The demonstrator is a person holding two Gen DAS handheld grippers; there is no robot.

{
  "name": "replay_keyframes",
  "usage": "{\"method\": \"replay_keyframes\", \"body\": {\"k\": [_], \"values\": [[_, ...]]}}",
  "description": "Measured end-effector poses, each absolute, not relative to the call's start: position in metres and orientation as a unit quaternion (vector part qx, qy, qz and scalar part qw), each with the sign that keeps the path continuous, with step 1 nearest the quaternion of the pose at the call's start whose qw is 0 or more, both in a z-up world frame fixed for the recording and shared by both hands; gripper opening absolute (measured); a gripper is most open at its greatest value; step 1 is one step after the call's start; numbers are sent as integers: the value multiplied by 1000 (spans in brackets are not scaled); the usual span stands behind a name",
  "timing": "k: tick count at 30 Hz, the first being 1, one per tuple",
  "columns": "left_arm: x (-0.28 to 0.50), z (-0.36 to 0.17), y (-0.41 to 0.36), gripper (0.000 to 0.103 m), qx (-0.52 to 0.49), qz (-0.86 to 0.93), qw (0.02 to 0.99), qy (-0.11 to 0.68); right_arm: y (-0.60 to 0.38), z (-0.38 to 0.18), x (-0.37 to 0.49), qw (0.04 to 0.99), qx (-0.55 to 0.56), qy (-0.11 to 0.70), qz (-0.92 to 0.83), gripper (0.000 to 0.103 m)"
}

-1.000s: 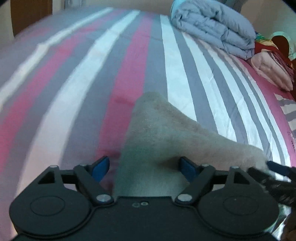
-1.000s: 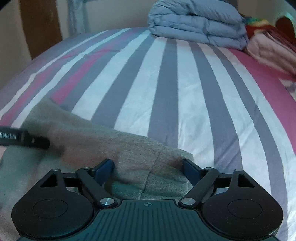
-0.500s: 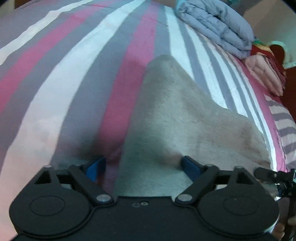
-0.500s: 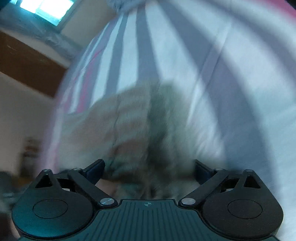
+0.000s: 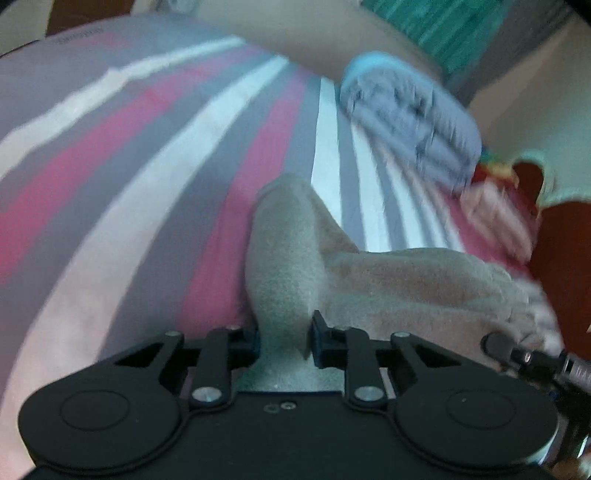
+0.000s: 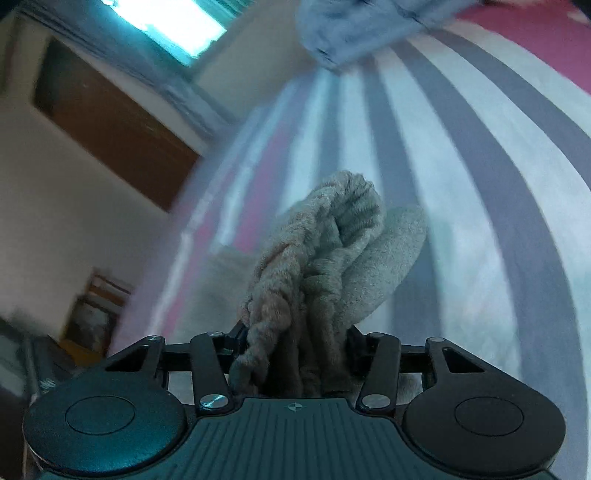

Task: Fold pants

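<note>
Nearest the left wrist camera, the left gripper (image 5: 284, 338) has just been closing and now pinches a raised ridge of the beige fleece pants (image 5: 388, 280), its pads pressing the fabric from both sides. The rest of the pants trail to the right across the bedsheet (image 5: 122, 206), striped pink, grey and white. At the right edge a dark part of the other tool shows, cut off by the frame. In the right wrist view, the right gripper (image 6: 295, 343) has also just been closing and clamps a thick gathered bunch of the same pants, which hides both pads. Beyond, the striped sheet runs up to a folded grey-blue quilt (image 5: 410, 118), smeared by motion blur. Farther off stand cream walls, a brown wooden panel (image 6: 110, 122) and a bright window (image 6: 166, 22). Faint writing on the sheet's far edge is too blurred to read.
</note>
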State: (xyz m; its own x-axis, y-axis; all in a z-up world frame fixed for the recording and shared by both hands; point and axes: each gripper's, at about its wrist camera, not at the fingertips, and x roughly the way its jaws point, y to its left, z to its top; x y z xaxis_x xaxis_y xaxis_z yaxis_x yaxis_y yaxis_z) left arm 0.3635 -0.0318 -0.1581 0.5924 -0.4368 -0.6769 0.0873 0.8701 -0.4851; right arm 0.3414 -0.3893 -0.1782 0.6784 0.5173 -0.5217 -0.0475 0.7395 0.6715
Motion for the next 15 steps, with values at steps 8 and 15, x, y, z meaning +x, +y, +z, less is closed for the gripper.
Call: {"method": "replay_keyframes", "body": {"k": [8,15], "values": [[405,-194,-46,26,-125,-122,855,488,-381,-198,372,849,318,386,168,49],[383,-170,-48,38,-80,-105,891,434,-396,-225,352,864,266,417,91,73]]}}
